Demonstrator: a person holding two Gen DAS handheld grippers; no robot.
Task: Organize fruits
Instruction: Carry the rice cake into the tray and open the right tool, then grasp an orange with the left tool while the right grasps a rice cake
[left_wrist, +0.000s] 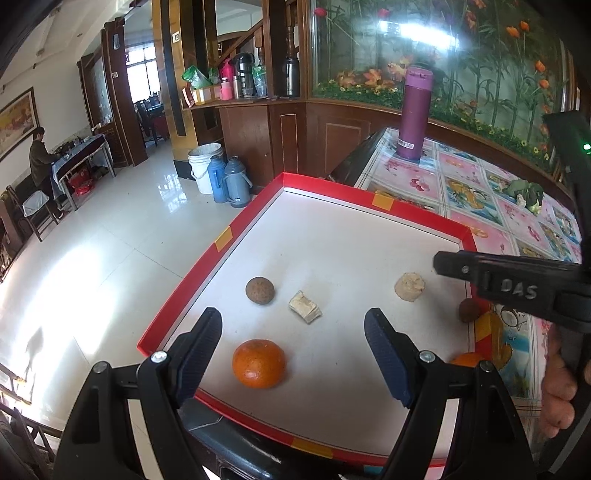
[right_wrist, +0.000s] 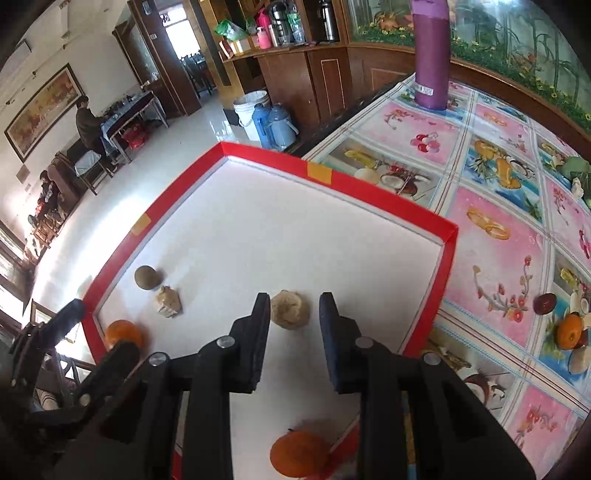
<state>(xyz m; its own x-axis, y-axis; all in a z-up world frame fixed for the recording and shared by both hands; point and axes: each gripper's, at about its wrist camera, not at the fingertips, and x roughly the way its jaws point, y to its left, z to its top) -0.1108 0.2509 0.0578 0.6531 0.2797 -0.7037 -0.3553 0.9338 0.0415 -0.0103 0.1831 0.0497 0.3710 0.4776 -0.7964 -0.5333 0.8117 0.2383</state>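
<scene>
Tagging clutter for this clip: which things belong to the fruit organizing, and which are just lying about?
Job:
red-rimmed white tray
round orange tangerine
round brown fruit
pale rough lump
beige cut chunk

Lying about:
tall purple flask
green leafy scrap
white bucket

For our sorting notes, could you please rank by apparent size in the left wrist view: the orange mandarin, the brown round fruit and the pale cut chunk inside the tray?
1. Orange mandarin, though nearest the camera.
2. Brown round fruit and pale cut chunk: alike, unranked.
</scene>
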